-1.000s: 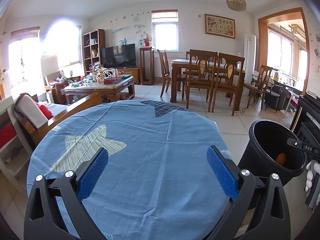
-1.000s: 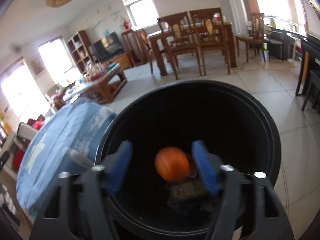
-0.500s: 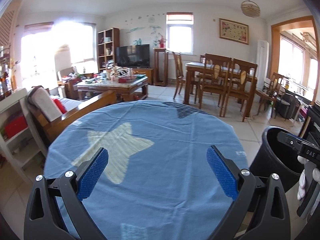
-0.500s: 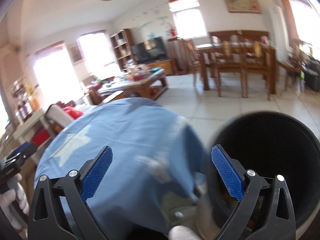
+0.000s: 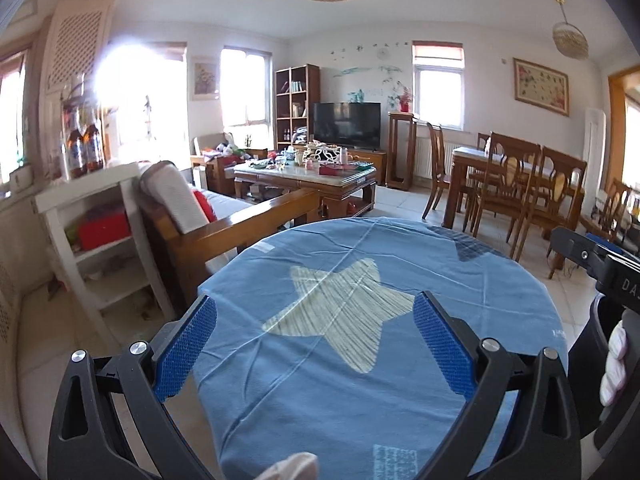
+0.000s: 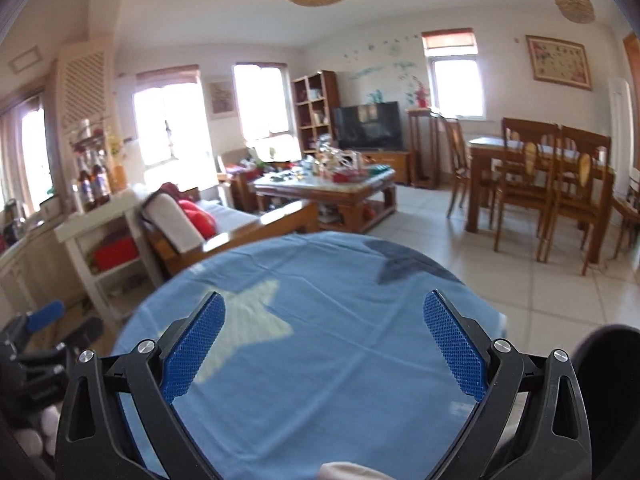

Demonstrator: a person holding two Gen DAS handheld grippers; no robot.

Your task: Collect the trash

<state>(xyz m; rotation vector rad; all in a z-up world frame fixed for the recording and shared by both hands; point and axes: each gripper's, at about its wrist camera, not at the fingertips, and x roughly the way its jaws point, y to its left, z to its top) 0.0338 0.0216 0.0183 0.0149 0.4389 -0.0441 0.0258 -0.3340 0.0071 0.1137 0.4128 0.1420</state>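
Left gripper: the left gripper (image 5: 314, 344) hangs over the near half of the round table, jaws spread wide with nothing between the blue pads (image 5: 186, 350).
Right gripper: the right gripper (image 6: 324, 346) hovers over the same table, jaws likewise wide apart and empty; in the left wrist view its black body shows at 3 o'clock, held in a white-gloved hand (image 5: 614, 364).
Table: the blue tablecloth (image 5: 360, 380) with its pale star (image 5: 340, 312) covers the round top; no trash is visible anywhere on it in either view.
Trash bin: the black bin (image 6: 612, 380) stands on the tiled floor just beside the table edge, at 4 o'clock in the right wrist view; only part of its rim and wall shows, so its contents cannot be seen.
Trash: none in view; any collected items would be inside the bin, which is hidden from here.
Progress: judging by the bare cloth and both grippers empty, the collecting looks finished or close to it.
Left to do: possibly a check of the table's far edge at 12 o'clock and the floor around the bin.
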